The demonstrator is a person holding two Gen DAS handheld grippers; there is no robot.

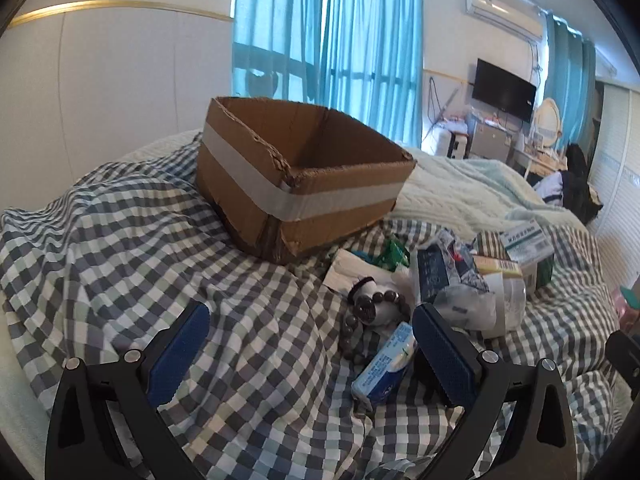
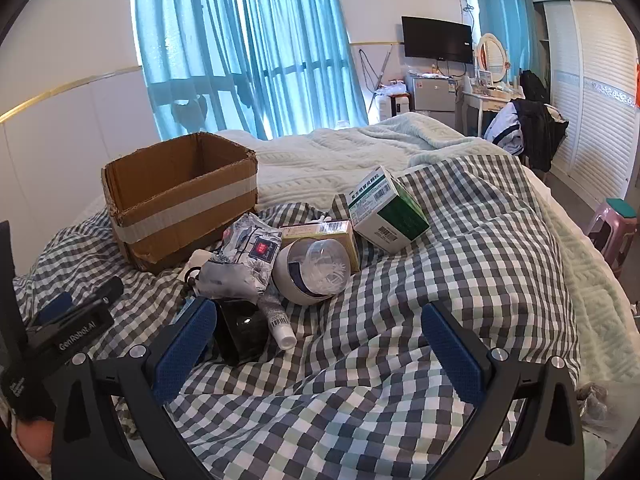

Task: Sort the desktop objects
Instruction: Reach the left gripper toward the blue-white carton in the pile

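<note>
An open cardboard box [image 1: 304,176] [image 2: 180,200] with a pale tape band stands on the checked bedspread [image 1: 140,248]. To its right lies a pile: a dark bead bracelet [image 1: 356,320], a blue-and-white packet [image 1: 386,368], a green-and-white medicine box [image 2: 386,208], a yellow box [image 2: 320,232], a round cotton-swab container [image 2: 312,272], a floral pouch [image 2: 244,264], a white tube [image 2: 278,320] and a black box [image 2: 240,332]. My left gripper [image 1: 310,352] is open over bare bedspread, its right finger beside the packet. My right gripper [image 2: 318,356] is open, its left finger beside the black box.
A white knitted blanket [image 2: 340,160] covers the bed behind the pile. A pink stool [image 2: 612,228] stands by the bed's right side. The other gripper's black body [image 2: 68,332] shows at the left of the right wrist view. Curtains, a TV and a dressing table line the far wall.
</note>
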